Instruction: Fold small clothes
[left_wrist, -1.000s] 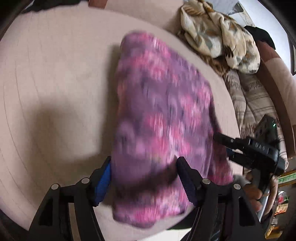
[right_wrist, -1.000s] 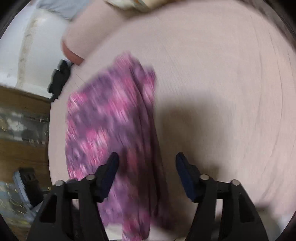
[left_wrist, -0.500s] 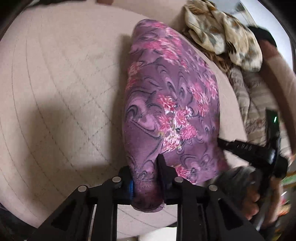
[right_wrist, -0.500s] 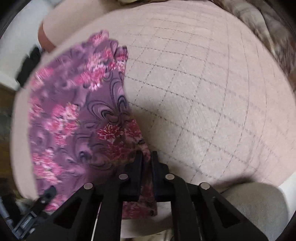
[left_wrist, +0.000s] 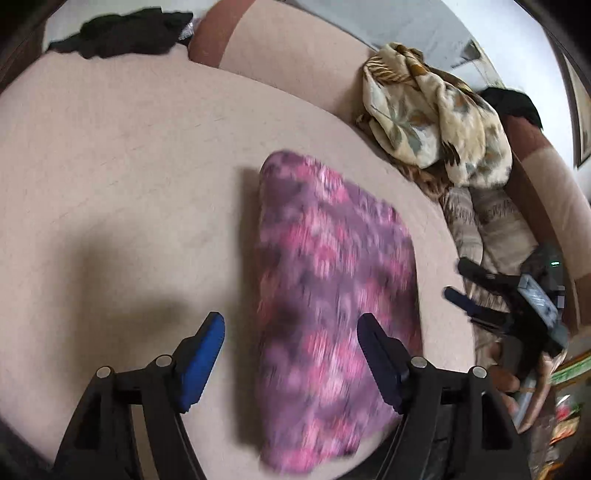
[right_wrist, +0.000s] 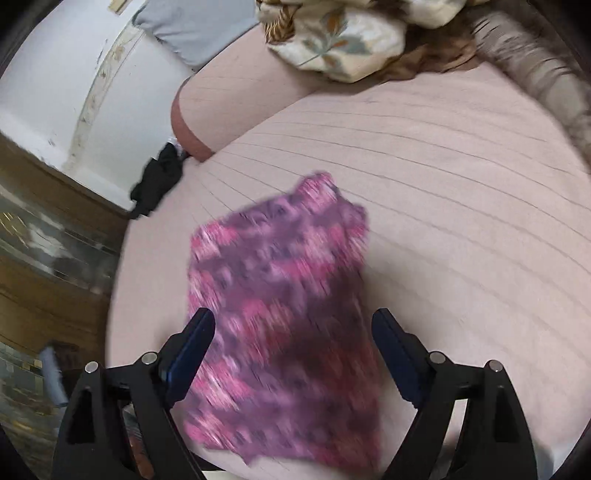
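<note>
A purple garment with pink flowers (left_wrist: 332, 295) lies flat on the pale pink quilted sofa seat (left_wrist: 129, 184), blurred by motion. It also shows in the right wrist view (right_wrist: 280, 302). My left gripper (left_wrist: 291, 332) is open and empty, raised above the garment's near end. My right gripper (right_wrist: 295, 332) is open and empty, also above the near end. The right gripper shows in the left wrist view (left_wrist: 458, 277) at the garment's right side.
A cream floral blanket (left_wrist: 436, 118) is heaped at the back right, with striped cushions (left_wrist: 487, 229) below it. A black cloth (left_wrist: 122, 29) lies at the far left corner. The sofa backrest (left_wrist: 303, 59) runs behind. A wooden floor (right_wrist: 44, 258) lies left.
Both grippers were shut on the garment's near edge half a second ago. Now both have opened, let go and pulled up and back. The garment lies on the seat.
</note>
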